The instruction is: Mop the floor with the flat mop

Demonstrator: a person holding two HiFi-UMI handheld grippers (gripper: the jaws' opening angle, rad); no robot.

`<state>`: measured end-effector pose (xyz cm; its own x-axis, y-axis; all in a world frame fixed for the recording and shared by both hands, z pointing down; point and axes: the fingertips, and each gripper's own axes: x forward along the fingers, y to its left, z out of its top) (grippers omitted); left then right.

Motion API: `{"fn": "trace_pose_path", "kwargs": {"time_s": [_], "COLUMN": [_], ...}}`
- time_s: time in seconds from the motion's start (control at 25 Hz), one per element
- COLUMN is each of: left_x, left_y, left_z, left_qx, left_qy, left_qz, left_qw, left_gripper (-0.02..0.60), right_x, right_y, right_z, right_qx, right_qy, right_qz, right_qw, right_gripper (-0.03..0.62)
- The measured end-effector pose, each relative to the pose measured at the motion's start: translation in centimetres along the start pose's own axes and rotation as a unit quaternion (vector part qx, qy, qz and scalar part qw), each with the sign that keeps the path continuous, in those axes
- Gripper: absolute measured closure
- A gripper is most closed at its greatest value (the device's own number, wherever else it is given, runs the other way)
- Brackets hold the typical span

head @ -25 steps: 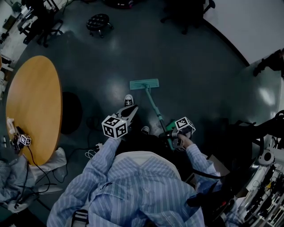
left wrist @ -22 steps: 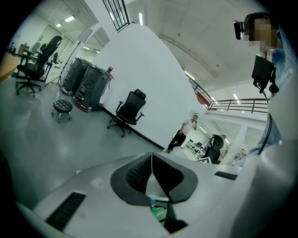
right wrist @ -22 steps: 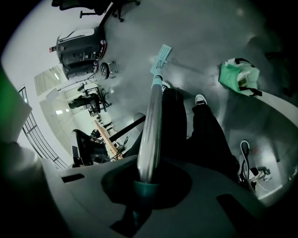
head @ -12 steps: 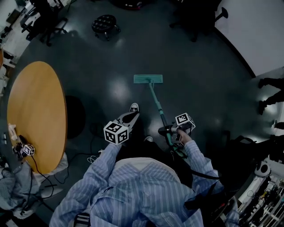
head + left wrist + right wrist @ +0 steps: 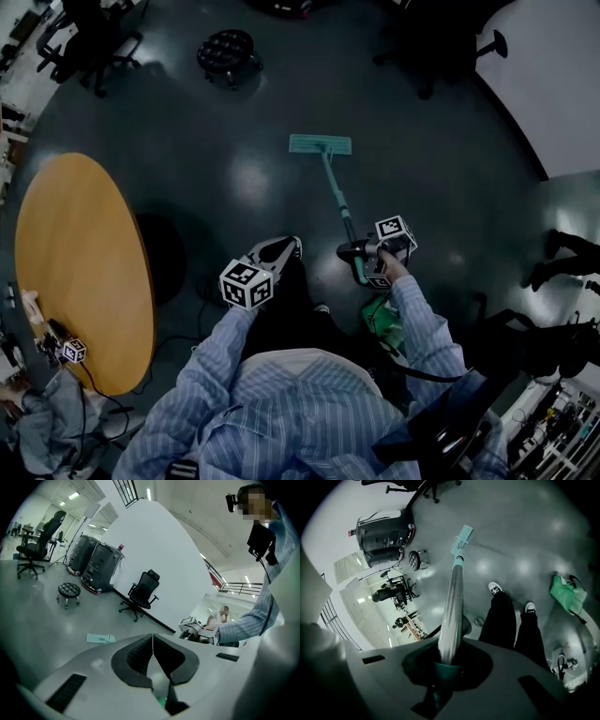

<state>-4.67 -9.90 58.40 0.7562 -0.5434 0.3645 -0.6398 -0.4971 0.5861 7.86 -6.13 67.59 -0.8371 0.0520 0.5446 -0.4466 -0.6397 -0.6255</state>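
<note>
Below, a dark grey floor (image 5: 206,141) spreads wide, with a round wooden table (image 5: 84,272) at left. The flat mop (image 5: 335,192) slants forward, head on the floor. The right gripper (image 5: 358,252) clamps its handle; the left gripper (image 5: 278,247) has jaws together, empty.

Dim head view, brighter fisheye-warped gripper views; light patches glare on the floor (image 5: 246,180).

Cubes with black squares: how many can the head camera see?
3. A cube on the left gripper, a cube on the right gripper, which holds the mop, and a small cube on the table, lower left. Others may be hidden.
</note>
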Motion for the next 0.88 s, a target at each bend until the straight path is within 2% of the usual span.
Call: {"fn": "trace_pose_path", "kwargs": {"time_s": [0.36, 0.56, 0.88], "left_x": [3.8, 5.0, 5.8], "left_y": [5.7, 8.5, 12.0], "left_z": [3.7, 4.9, 6.0], "left_qx": [-0.018, -0.029, -0.047], "left_qy": [0.020, 0.021, 0.018], "left_qz": [-0.013, -0.008, 0.009], "left_qw": [0.9996, 0.9993, 0.9987], "left_gripper": [0.572, 0.572, 0.573], "right_x": [2.2, 2.9, 4.7], "right_y": [9.5, 14.7, 21.6], "right_z": [12.9, 20.2, 29.3], "right_qx": [-0.007, -0.014, -0.014], "right_qy": [-0.025, -0.041, -0.063], "right_qz": [-0.011, -0.006, 0.008], "right_qw": [1.000, 0.999, 0.998], "right_gripper": [0.569, 0.569, 0.569]}}
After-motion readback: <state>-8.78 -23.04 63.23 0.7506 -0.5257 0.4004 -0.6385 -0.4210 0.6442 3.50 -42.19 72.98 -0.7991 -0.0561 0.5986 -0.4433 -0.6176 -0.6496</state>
